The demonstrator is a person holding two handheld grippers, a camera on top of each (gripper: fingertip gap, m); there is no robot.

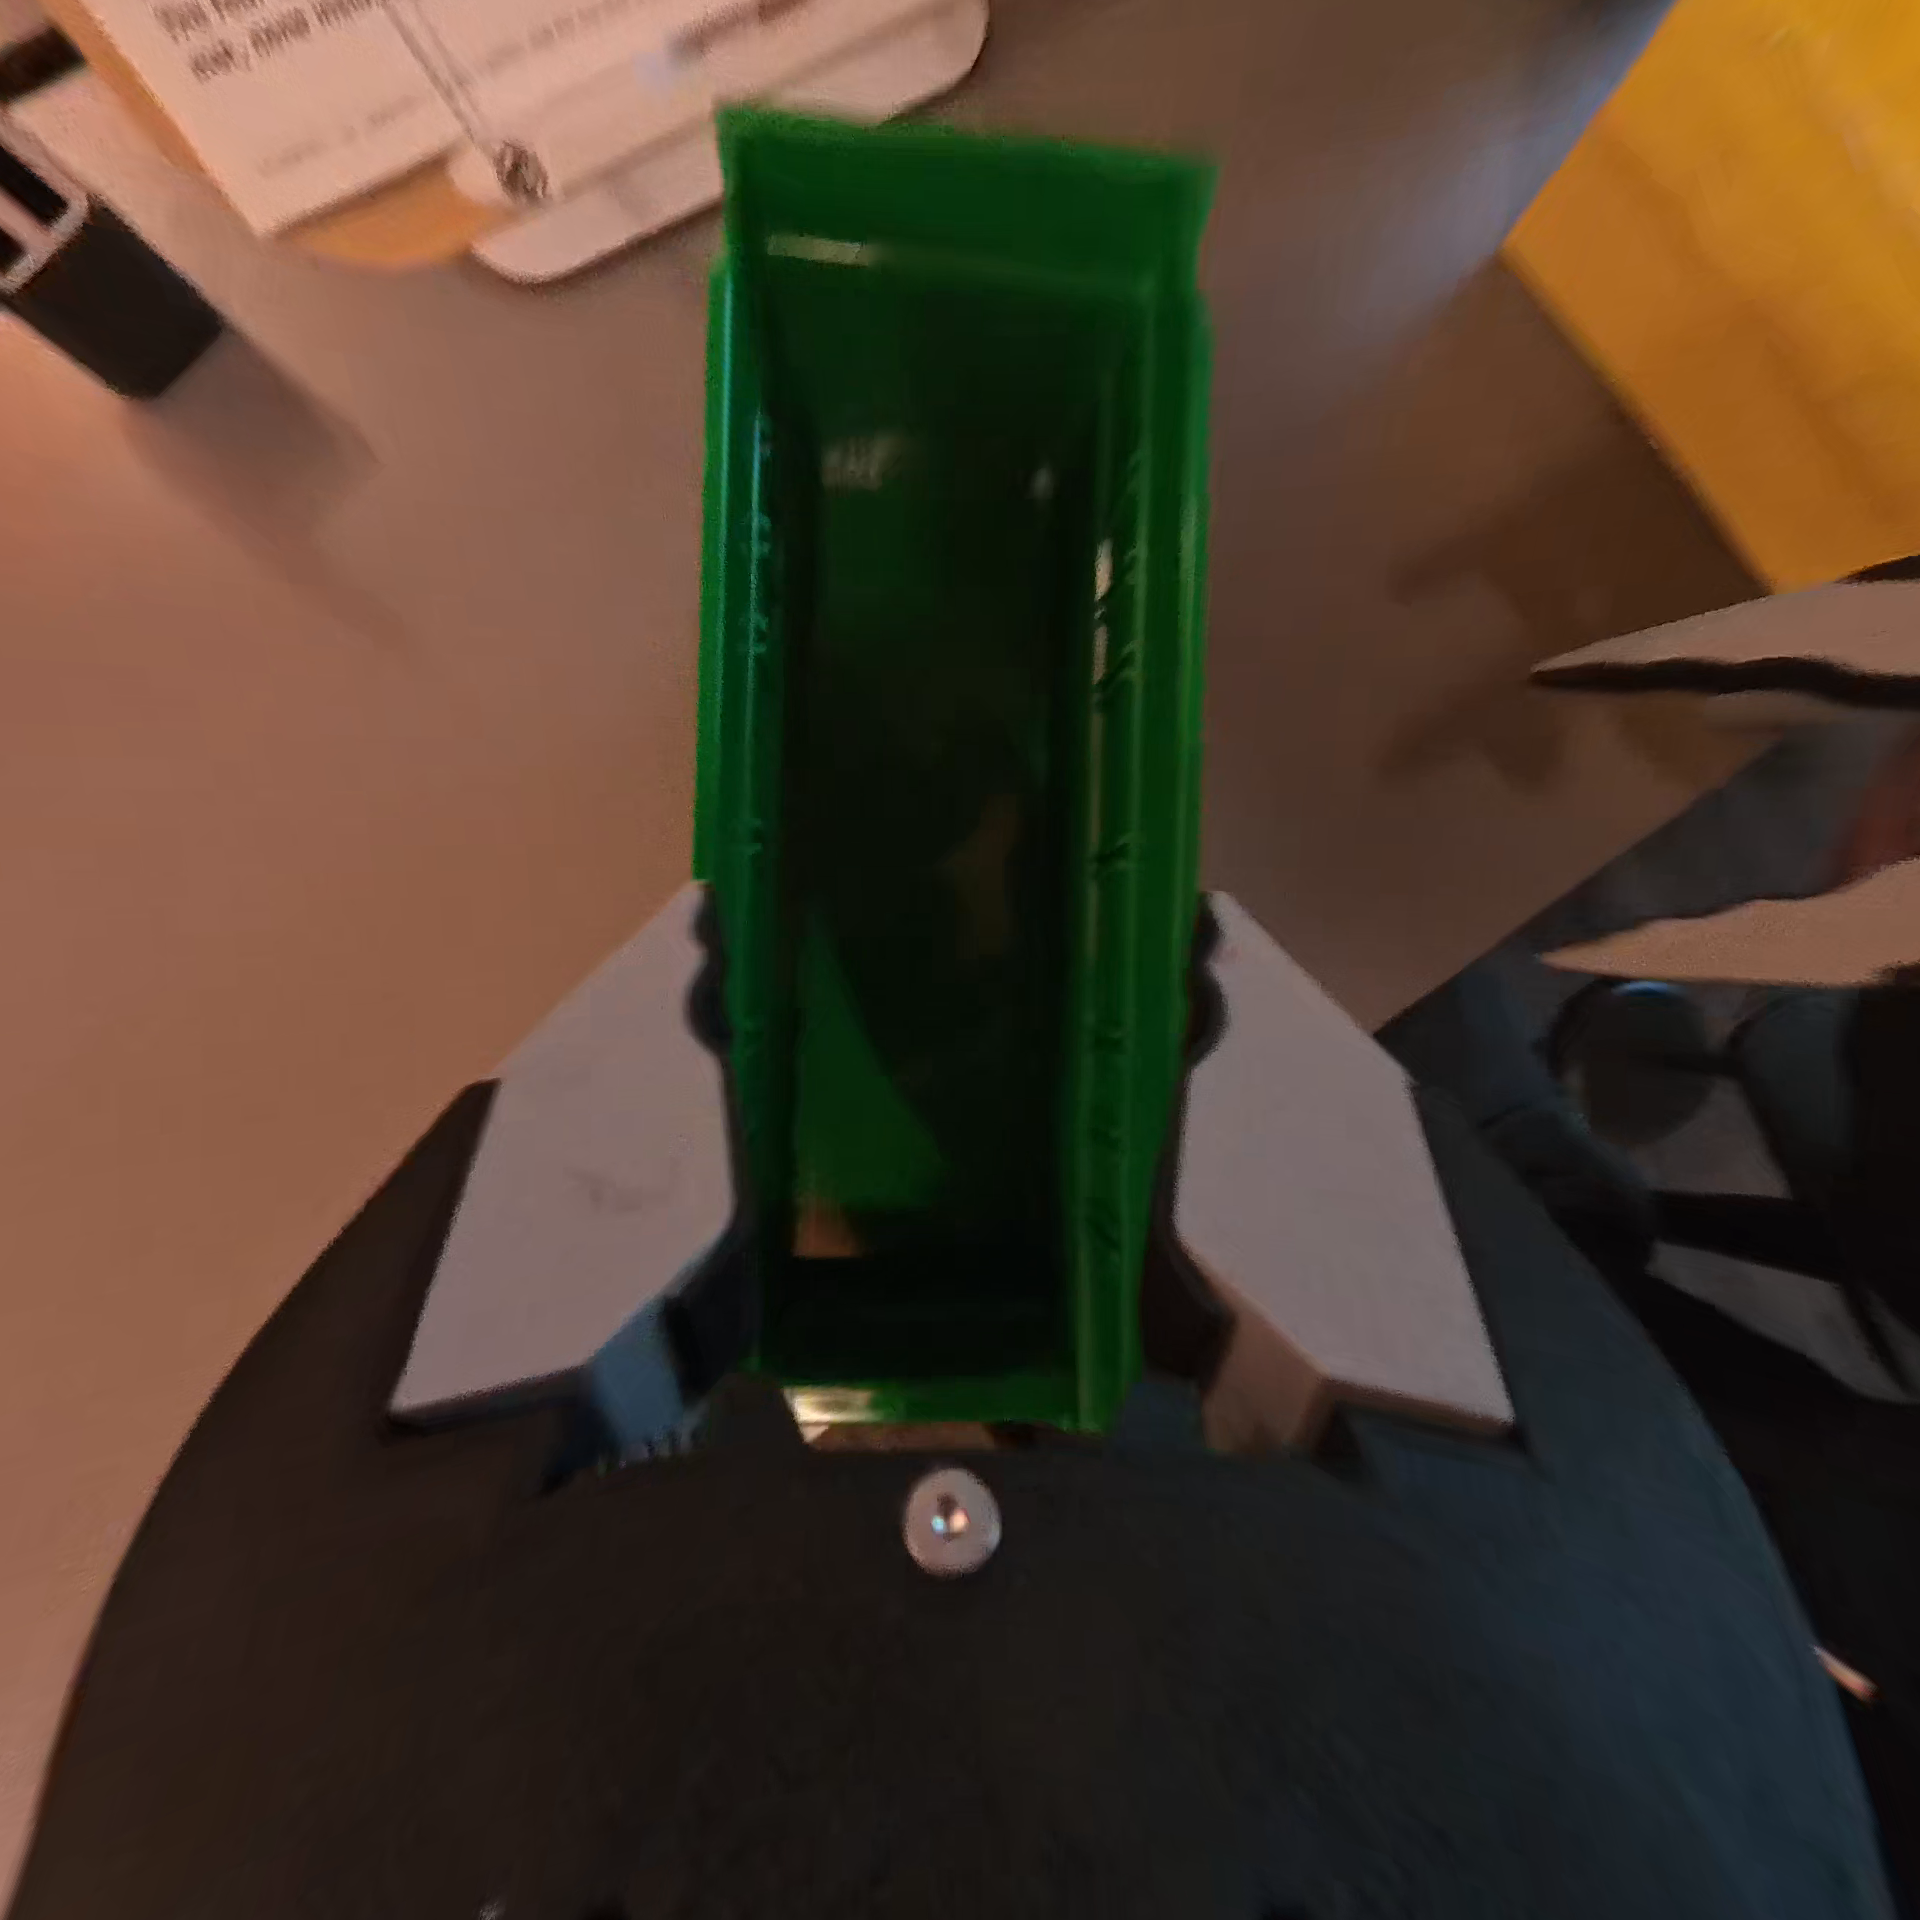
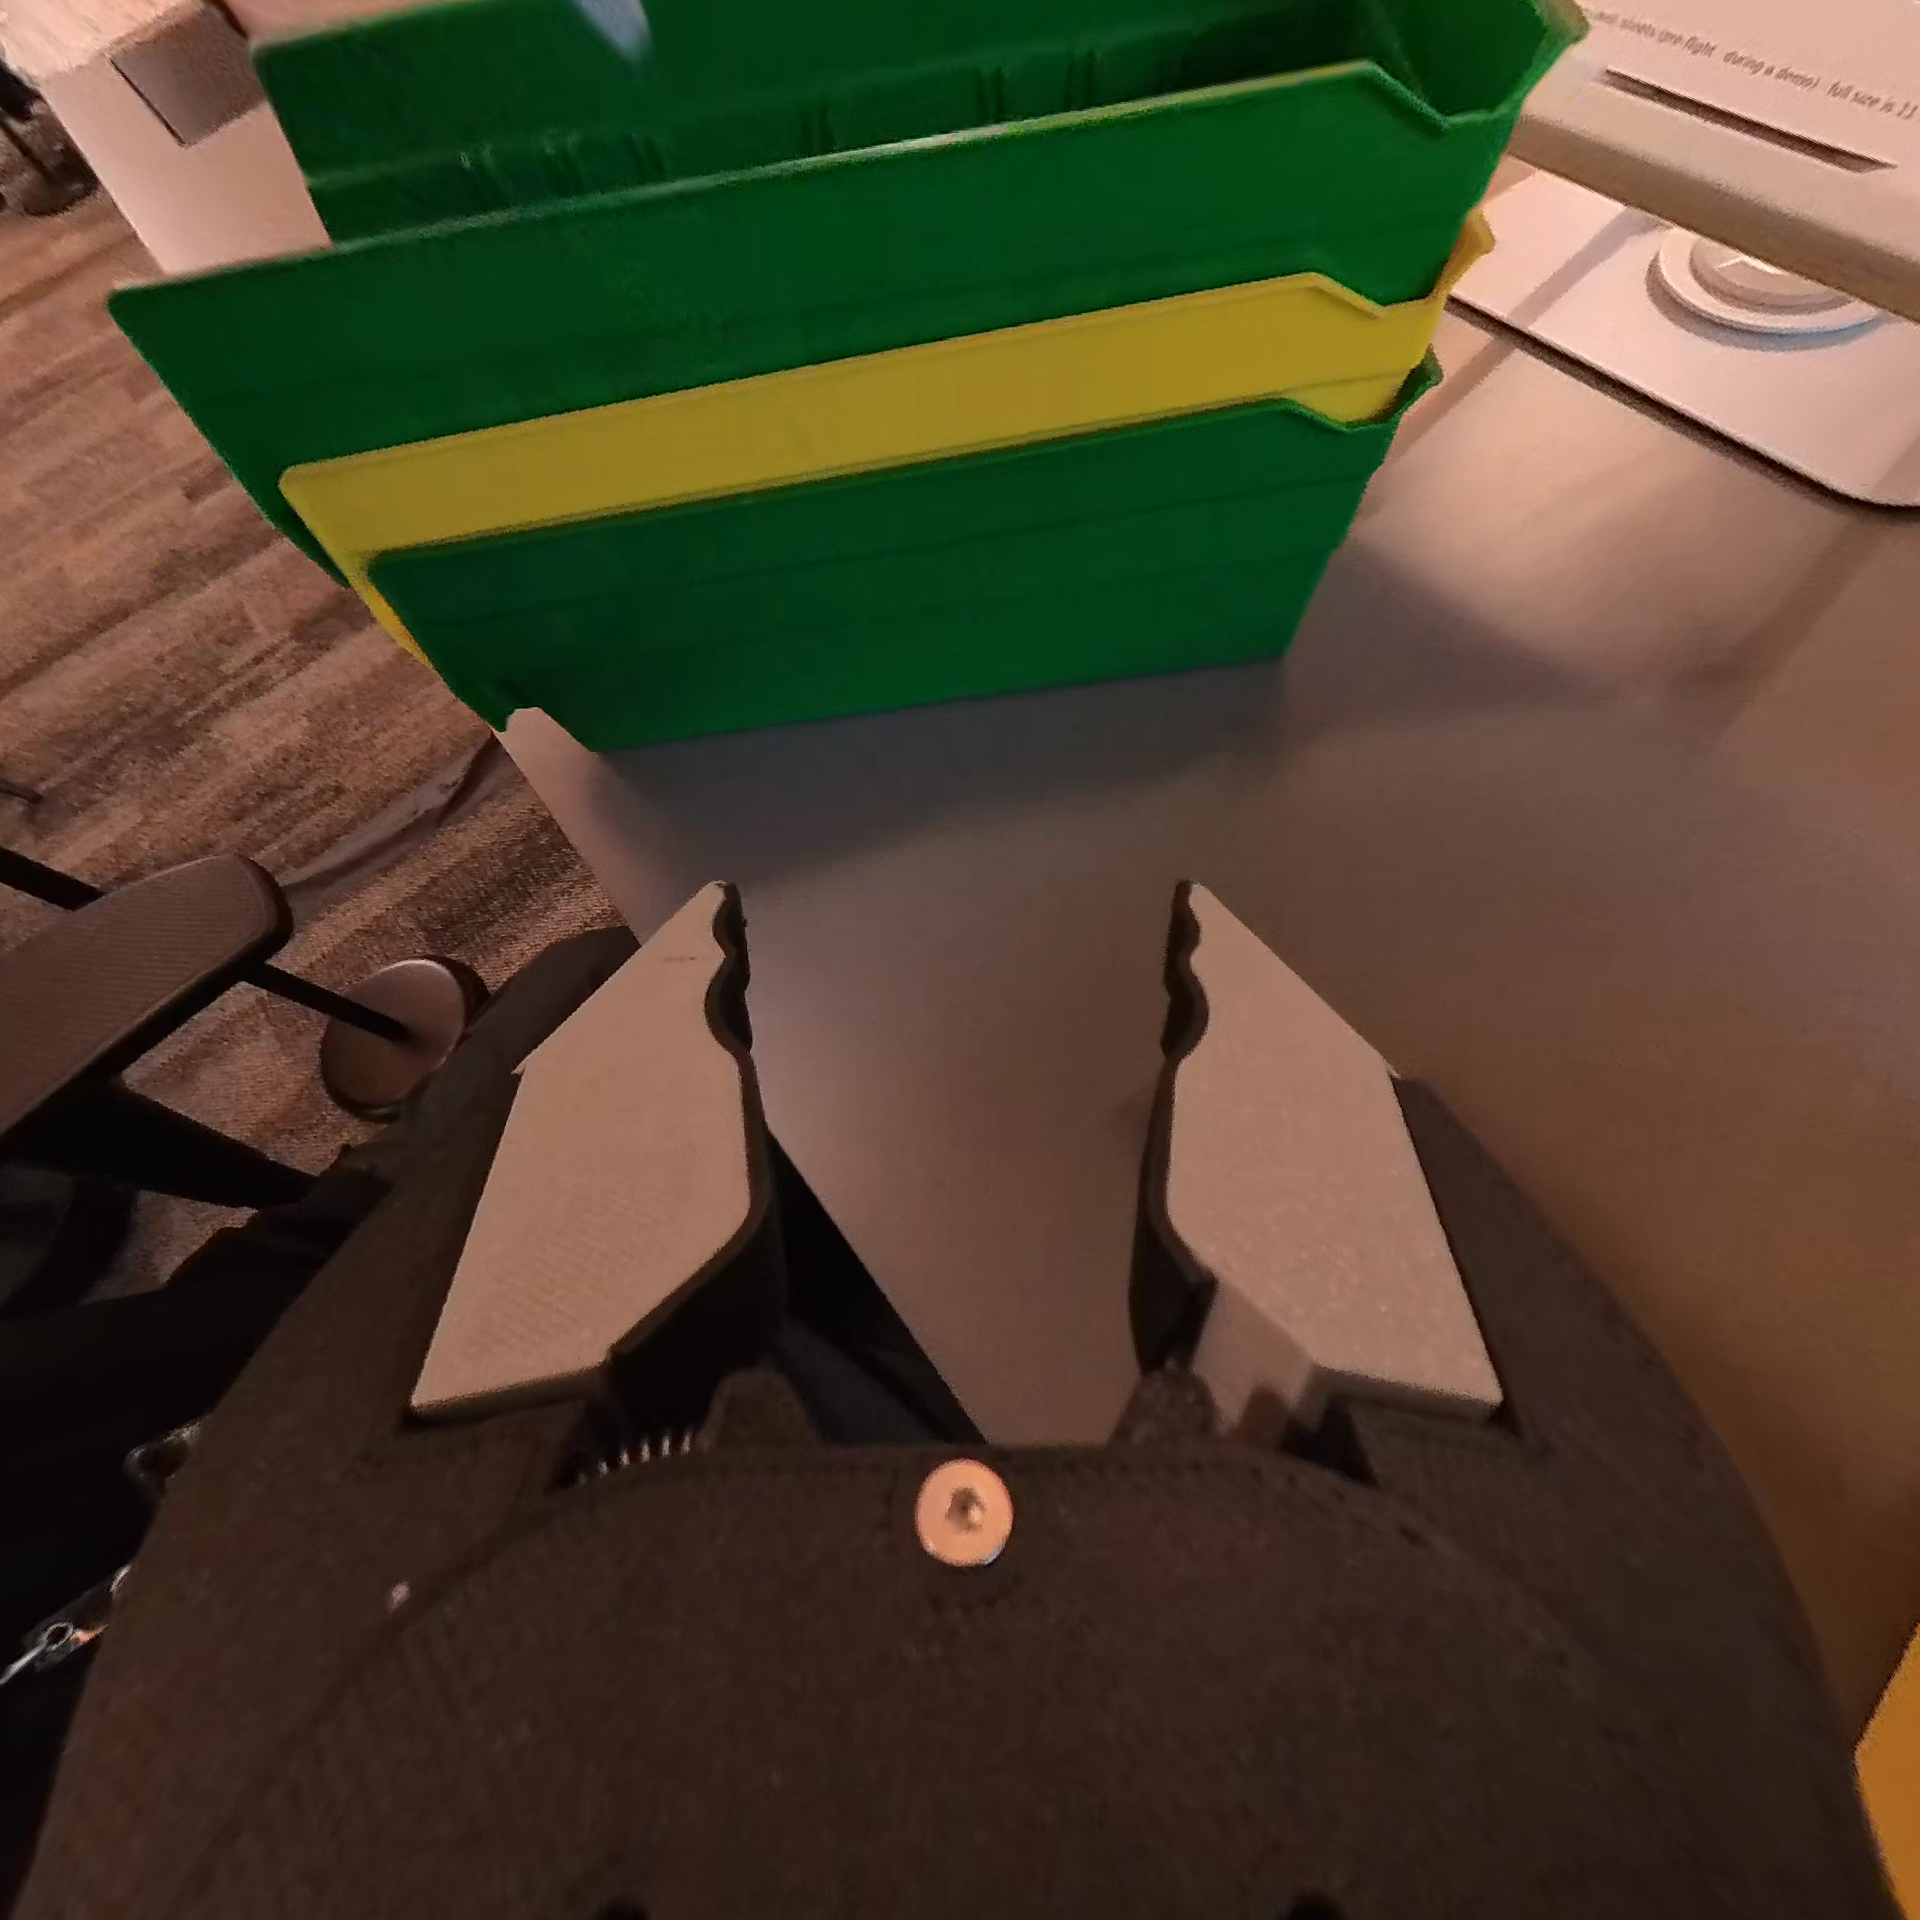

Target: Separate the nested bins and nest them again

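Note:
My left gripper [image 1: 956,904] is shut on the side walls of a long green bin [image 1: 935,644], seen from above. In the right wrist view this green bin [image 2: 831,291] is the top of a nested stack, slightly tilted in a yellow bin [image 2: 831,416], which sits in a lower green bin [image 2: 883,603] on the table. My right gripper [image 2: 956,894] is open and empty, a short way in front of the stack and not touching it. It also shows at the right edge of the left wrist view [image 1: 1766,810].
Another yellow bin [image 1: 1745,312] stands to the right, also at the lower right edge of the right wrist view [image 2: 1891,1766]. White papers [image 1: 520,104] and a flat white device [image 2: 1714,312] lie behind. The stack stands near the table's left edge, above carpet [image 2: 156,623].

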